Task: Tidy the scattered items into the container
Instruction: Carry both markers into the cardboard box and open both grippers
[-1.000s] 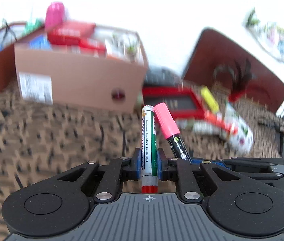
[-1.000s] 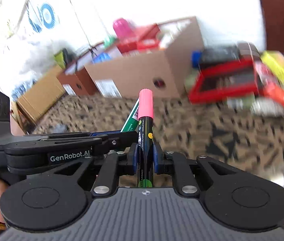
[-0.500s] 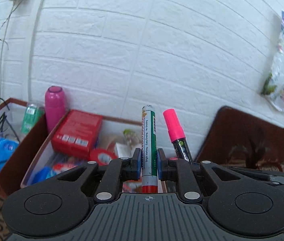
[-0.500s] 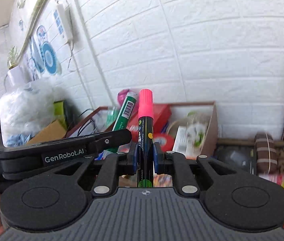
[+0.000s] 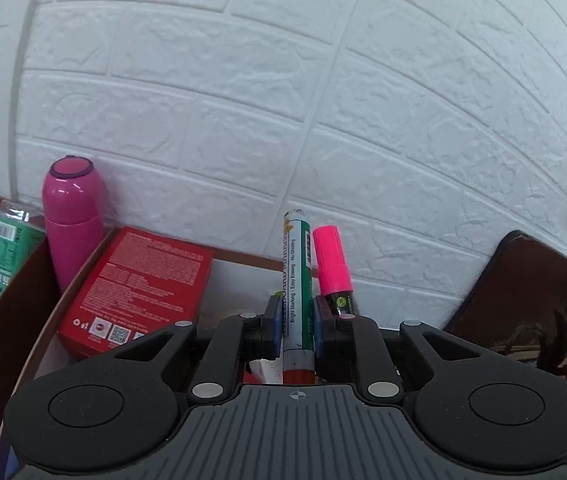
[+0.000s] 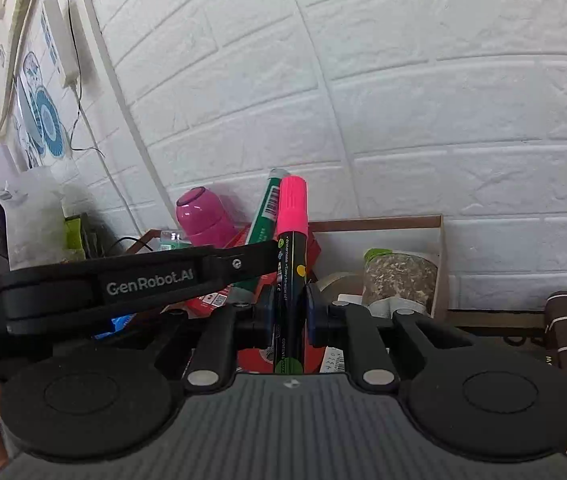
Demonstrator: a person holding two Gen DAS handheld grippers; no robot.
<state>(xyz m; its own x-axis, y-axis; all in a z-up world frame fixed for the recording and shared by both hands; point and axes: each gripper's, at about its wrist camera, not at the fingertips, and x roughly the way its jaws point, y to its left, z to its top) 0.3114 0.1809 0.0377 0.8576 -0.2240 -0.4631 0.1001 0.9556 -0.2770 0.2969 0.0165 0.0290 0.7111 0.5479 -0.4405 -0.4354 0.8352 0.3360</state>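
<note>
White brick wall fills most of the view behind the cardboard box, which already holds a red carton, a pink flask, a roll of red tape and a pouch, so the tidying looks well under way. Both markers are not yet dropped: the left tongs pinch a green whiteboard marker upright over the box, and the right tongs pinch a pink-capped marker just beside it. By my reckoning, what remains is to release them into the box.
</note>
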